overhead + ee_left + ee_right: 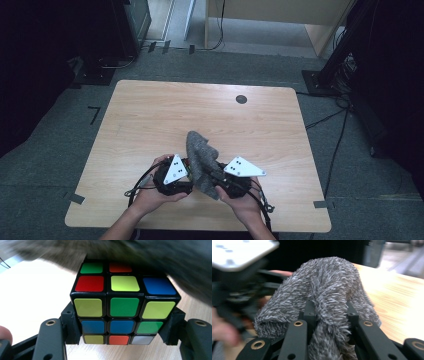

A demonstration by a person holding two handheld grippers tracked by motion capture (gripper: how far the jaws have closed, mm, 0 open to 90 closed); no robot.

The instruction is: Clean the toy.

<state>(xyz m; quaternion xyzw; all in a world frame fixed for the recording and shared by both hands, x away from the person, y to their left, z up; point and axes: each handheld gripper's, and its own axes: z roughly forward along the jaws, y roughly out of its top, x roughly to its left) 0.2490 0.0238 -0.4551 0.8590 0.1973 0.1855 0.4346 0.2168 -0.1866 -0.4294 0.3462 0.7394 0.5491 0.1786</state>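
Light wooden table [150, 120], rounded corners, a round dark cap [241, 99] set in the top near the far edge. Grey carpet floor [60, 130] around it, bits of dark tape [94, 114] stuck on it. Black cables [332, 150] trail along the floor right of the table. Pale wooden furniture [280, 20] at the back, dark stand [100, 65] far left.

I can read no word, number or brand anywhere here. The cube [124, 305] between my left jaws carries plain colour stickers with no lettering or logo. The white plates [175, 169] on my two grippers bear small dark dots, no letters. The grey cloth [329, 297] and the tabletop [150, 120] carry no label or print.
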